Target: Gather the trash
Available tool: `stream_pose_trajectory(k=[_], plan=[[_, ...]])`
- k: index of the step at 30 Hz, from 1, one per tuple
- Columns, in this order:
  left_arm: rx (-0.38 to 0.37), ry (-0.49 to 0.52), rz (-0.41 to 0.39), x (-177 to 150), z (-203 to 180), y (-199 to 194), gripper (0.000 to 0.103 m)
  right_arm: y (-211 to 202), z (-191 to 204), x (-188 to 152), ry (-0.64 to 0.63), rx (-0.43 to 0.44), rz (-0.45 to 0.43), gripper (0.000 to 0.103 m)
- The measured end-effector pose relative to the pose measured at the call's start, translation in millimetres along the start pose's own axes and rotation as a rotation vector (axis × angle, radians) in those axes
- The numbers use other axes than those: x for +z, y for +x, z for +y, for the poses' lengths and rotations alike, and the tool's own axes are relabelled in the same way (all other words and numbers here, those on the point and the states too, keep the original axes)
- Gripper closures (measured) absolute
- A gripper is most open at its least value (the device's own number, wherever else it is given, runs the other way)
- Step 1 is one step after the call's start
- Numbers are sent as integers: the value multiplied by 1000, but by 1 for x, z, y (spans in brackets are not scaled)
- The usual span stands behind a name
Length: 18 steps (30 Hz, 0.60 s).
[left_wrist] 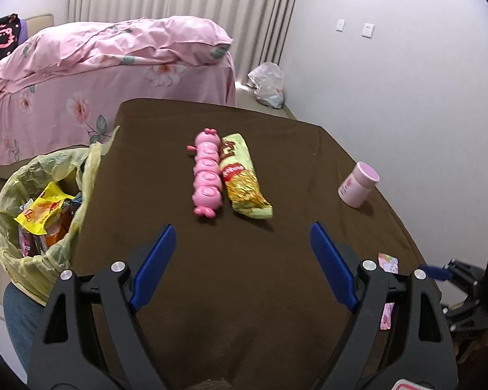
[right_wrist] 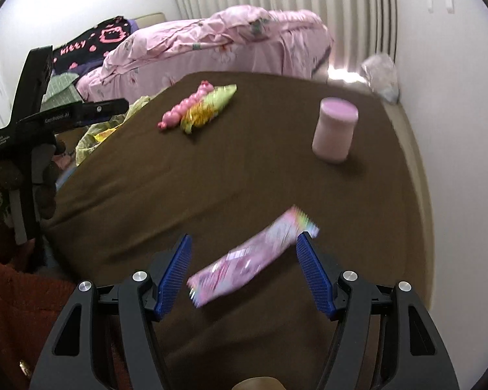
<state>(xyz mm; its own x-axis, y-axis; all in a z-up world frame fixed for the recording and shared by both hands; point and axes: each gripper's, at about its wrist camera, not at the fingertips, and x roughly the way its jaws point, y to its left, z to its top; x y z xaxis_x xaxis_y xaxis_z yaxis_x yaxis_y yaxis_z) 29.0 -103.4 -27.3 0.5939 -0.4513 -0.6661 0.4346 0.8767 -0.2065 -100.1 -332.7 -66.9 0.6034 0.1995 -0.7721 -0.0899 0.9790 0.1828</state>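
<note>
Pink caterpillar toy (left_wrist: 207, 175), yellow-green wrapper (left_wrist: 244, 177), brown cloth (left_wrist: 231, 276).

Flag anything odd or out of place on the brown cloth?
Nothing spilled or damaged. Two wrappers remain out of the bin bag: a green snack wrapper beside the pink toy, and a pink wrapper between the open right gripper.

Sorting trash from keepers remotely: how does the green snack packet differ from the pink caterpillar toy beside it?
The green snack packet is flat, crinkled printed foil; the pink caterpillar toy is smooth moulded plastic in rounded segments. The packet is green and yellow with lettering, while the toy is plain pink. The packet looks like trash and the toy does not. Both lie lengthwise, side by side, mid-way across the brown cloth, about equal in length.
</note>
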Motion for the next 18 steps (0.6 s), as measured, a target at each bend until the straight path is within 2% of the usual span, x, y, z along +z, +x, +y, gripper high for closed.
stream_pose_trajectory(k=[3, 7, 10, 11, 13, 18], plan=[[-3, 3, 15, -3, -4, 2, 23, 16, -2, -7, 46, 17, 32, 40], [-8, 2, 26, -4, -3, 8, 23, 35, -2, 3, 57, 50, 35, 40], [-34, -37, 29, 1, 5, 21, 23, 52, 3, 15, 43, 73, 32, 40], [-41, -46, 32, 4, 7, 25, 22, 58, 5, 18, 35, 73, 34, 40], [-63, -50, 55, 9, 8, 39, 15, 64, 9, 22, 18, 54, 21, 40], [-33, -25, 109, 26, -5, 84, 14, 66, 17, 21, -55, 9, 37, 40]])
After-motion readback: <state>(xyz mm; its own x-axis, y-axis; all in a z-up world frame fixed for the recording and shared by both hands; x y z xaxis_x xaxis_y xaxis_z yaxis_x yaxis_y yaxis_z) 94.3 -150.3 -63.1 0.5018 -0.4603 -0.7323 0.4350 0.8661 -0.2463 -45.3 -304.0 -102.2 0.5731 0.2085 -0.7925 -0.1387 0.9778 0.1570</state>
